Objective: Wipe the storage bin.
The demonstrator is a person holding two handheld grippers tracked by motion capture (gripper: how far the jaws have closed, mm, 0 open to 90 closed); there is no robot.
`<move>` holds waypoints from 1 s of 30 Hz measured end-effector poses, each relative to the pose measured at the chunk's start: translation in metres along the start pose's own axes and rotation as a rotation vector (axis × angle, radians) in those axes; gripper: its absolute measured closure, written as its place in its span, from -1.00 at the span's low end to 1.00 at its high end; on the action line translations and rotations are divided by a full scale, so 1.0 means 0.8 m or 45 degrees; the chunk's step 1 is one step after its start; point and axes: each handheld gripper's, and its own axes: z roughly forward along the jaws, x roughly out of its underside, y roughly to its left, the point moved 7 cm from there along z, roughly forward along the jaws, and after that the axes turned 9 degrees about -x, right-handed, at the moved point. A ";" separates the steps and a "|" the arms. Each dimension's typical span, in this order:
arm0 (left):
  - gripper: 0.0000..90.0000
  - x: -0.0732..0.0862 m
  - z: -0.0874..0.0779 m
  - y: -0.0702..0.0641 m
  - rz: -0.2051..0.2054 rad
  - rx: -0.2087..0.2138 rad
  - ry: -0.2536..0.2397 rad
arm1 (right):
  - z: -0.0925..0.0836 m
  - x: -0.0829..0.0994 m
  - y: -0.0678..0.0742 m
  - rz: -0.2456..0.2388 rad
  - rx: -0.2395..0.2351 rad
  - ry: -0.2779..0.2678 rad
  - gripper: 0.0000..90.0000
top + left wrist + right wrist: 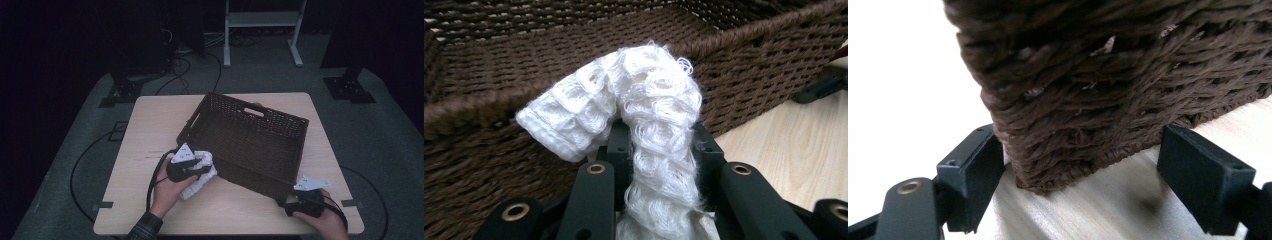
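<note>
A dark brown wicker basket (235,102) stands slanted on the light wooden table (150,125), and I see nothing inside it. My left gripper (199,169) is by the basket's near left wall, shut on a white knitted cloth (204,175). In the left gripper view the cloth (649,95) rises between the jaws of the left gripper (659,150) and flops over to the left, with the basket's rim (484,100) just behind. My right gripper (286,196) is at the basket's near right corner. Its jaws (1088,170) stand open on either side of that corner (1088,100).
The table's near edge runs just under both hands. A black cable (150,185) loops from the left gripper across the table. Beyond the table are grey carpet, floor cables (180,75), black stand bases (350,87) and a white frame (262,20).
</note>
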 end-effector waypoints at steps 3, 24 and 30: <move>0.53 0.006 0.007 -0.001 -0.006 0.011 0.022 | 0.000 0.000 0.000 0.000 0.000 0.000 -0.59; 0.53 0.045 0.048 -0.016 0.044 0.045 0.226 | 0.000 0.000 0.000 0.001 -0.001 0.000 -0.59; 0.52 0.052 0.054 -0.019 0.038 0.047 0.269 | 0.000 0.000 0.000 0.001 -0.001 0.000 -0.59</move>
